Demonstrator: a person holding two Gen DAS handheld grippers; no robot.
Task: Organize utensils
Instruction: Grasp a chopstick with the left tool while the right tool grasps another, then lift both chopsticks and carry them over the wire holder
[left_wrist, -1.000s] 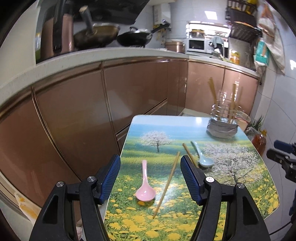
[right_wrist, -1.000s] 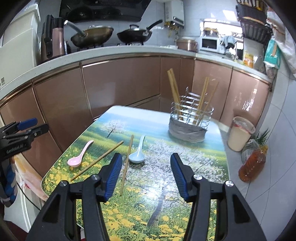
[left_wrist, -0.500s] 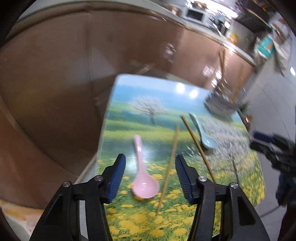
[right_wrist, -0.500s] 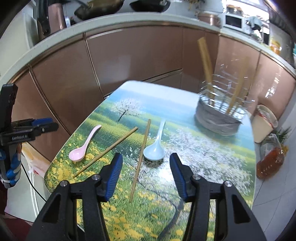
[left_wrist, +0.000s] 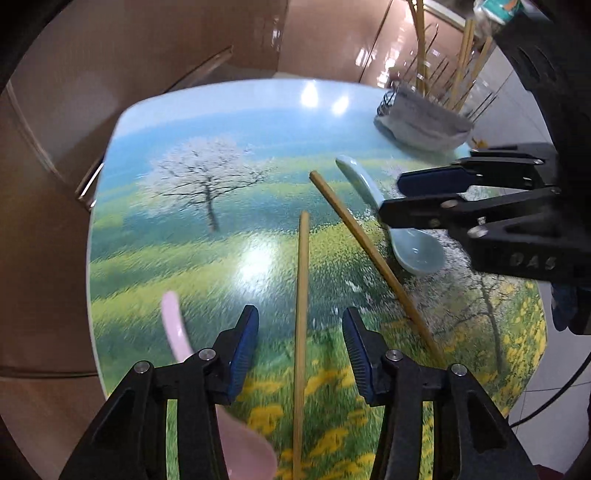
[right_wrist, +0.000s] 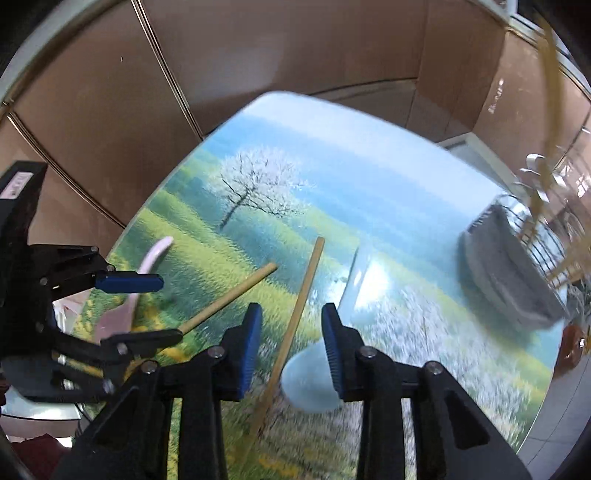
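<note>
Two wooden chopsticks and two spoons lie on the landscape-print table (left_wrist: 221, 122). My left gripper (left_wrist: 300, 332) is open, low over the table, with one chopstick (left_wrist: 301, 295) running between its fingers. The pink spoon (left_wrist: 177, 332) lies just left of it, partly under the left finger. My right gripper (right_wrist: 291, 328) is open, straddling the other chopstick (right_wrist: 299, 310), with the blue spoon (right_wrist: 314, 380) under its right finger. The right gripper also shows in the left wrist view (left_wrist: 461, 192), over the blue spoon (left_wrist: 413, 251).
A wire utensil holder (left_wrist: 424, 122) wrapped in grey, with several chopsticks standing in it, sits at the table's far right corner; it also shows in the right wrist view (right_wrist: 509, 273). Brown cabinet fronts (right_wrist: 258, 66) stand close behind the table. The left gripper appears at the left of the right wrist view (right_wrist: 122, 306).
Both grippers have dropped down and forward toward the table. Each now straddles a chopstick; before, they were higher and further back. The utensils have not moved.
</note>
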